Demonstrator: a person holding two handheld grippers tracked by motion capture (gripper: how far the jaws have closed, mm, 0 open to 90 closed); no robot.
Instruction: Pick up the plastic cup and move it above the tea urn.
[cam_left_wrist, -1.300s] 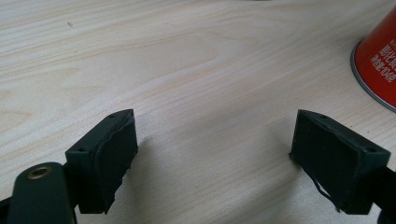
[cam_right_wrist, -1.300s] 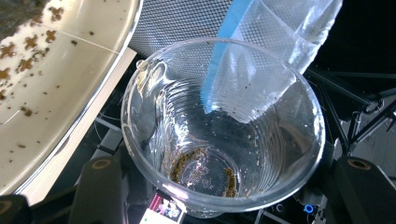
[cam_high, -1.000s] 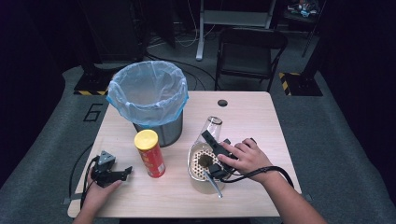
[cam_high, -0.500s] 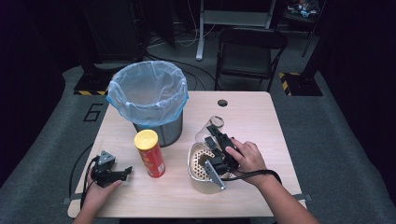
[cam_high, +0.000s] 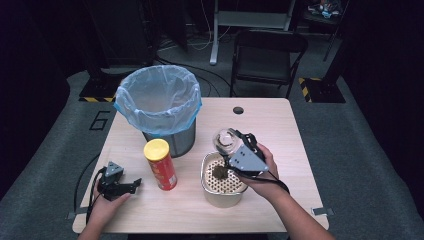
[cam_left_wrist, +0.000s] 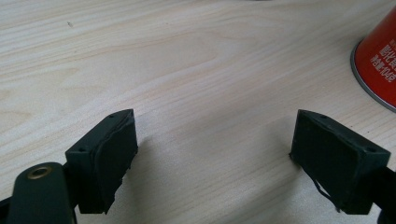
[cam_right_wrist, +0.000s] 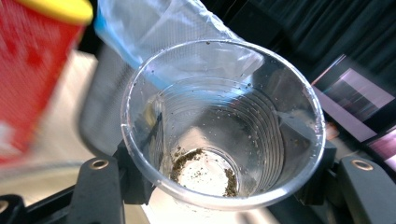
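My right gripper (cam_high: 231, 148) is shut on a clear plastic cup (cam_high: 224, 139) and holds it just above the far rim of a cream perforated strainer pot (cam_high: 223, 201). A dark wet clump (cam_high: 218, 172) lies in the pot. In the right gripper view the cup (cam_right_wrist: 219, 116) sits between the black jaws of my right gripper (cam_right_wrist: 219, 177), its mouth facing the camera and a few dark dregs stuck to its bottom. My left gripper (cam_high: 125, 186) rests on the table at the front left, open. Its jaws (cam_left_wrist: 215, 158) stand wide apart over bare wood.
A red can with a yellow lid (cam_high: 160, 164) stands between the two hands, and its base (cam_left_wrist: 376, 70) lies right of the left jaws. A bin lined with a blue bag (cam_high: 159, 107) stands behind the can. A dark chair (cam_high: 267, 57) is beyond the table (cam_high: 280, 130).
My right hand has lifted the cup from its tipped position over the strainer pot and turned it more upright. The left gripper has not moved.
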